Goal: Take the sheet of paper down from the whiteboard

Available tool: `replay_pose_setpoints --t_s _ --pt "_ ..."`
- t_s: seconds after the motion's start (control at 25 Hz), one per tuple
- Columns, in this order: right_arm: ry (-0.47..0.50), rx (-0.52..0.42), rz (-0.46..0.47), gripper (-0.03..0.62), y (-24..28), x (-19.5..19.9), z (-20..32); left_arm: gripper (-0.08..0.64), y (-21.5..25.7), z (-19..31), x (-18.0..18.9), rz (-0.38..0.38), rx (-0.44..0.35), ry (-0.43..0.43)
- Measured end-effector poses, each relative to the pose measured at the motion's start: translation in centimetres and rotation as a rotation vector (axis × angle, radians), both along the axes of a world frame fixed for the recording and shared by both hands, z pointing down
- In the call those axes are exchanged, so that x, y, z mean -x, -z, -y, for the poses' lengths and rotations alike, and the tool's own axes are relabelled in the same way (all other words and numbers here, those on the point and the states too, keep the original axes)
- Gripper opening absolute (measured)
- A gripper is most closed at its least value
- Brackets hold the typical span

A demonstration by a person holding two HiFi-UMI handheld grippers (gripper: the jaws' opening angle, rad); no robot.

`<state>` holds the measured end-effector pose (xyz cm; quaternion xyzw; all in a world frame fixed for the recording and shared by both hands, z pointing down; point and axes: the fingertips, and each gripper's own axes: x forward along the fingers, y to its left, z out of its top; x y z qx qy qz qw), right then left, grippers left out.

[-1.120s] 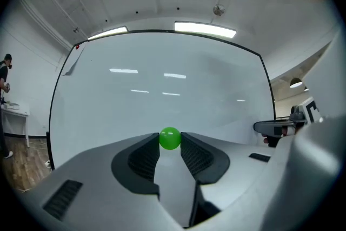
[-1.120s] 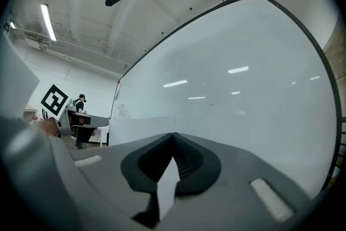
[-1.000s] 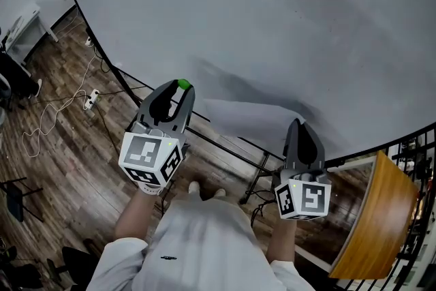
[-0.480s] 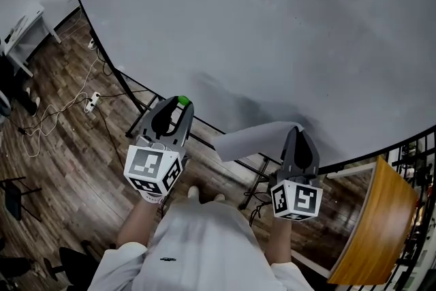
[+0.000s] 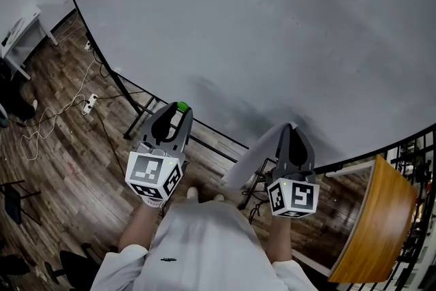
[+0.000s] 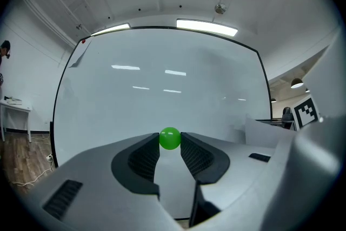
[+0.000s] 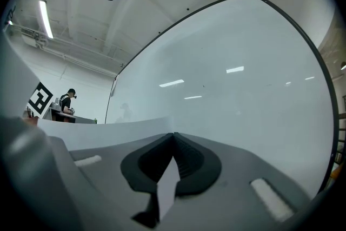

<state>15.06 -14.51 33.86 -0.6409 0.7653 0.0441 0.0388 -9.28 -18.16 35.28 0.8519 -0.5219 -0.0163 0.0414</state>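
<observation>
The large whiteboard (image 5: 272, 31) fills the upper head view and stands bare. The white sheet of paper (image 5: 253, 159) is off it and droops down and to the left from my right gripper (image 5: 291, 127), which is shut on its upper corner. In the right gripper view the sheet (image 7: 108, 130) stretches away to the left of the closed jaws of the right gripper (image 7: 174, 136). My left gripper (image 5: 180, 108) hovers to the left, just in front of the board's lower edge, shut on a small green ball magnet (image 6: 170, 138) pinched at its fingertips.
A wooden table (image 5: 378, 215) stands at the lower right beside a black railing (image 5: 417, 146). Cables and a power strip (image 5: 88, 103) lie on the wood floor at the left. The board's black stand legs (image 5: 142, 118) reach out below it. A person (image 7: 67, 100) stands far off.
The sheet has come away from the board: it lay flat against the lower edge, then lifted, and now hangs from the right gripper. My left gripper sank a little with the magnet.
</observation>
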Motion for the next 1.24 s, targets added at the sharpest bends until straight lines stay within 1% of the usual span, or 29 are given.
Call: replay_pose_setpoints --t_s 0.4,0.96,1.12,1.24 --pt "-0.007 0.017 -0.006 0.009 -0.2 0.0 0.6 0.124 -0.1 0.5 -0.6 0.007 -0.003 -0.019" --pt "0.001 0.004 -0.012 0.009 0.5 0.7 0.7 0.124 0.8 0.5 -0.3 0.011 -0.016 -0.020" --pt "-0.009 0.024 0.005 0.009 -0.9 0.2 0.5 0.124 0.9 0.5 -0.3 0.014 -0.019 -0.019" --pt "-0.013 0.024 0.005 0.009 -0.8 0.1 0.4 0.124 1.0 0.5 -0.2 0.018 -0.022 -0.018"
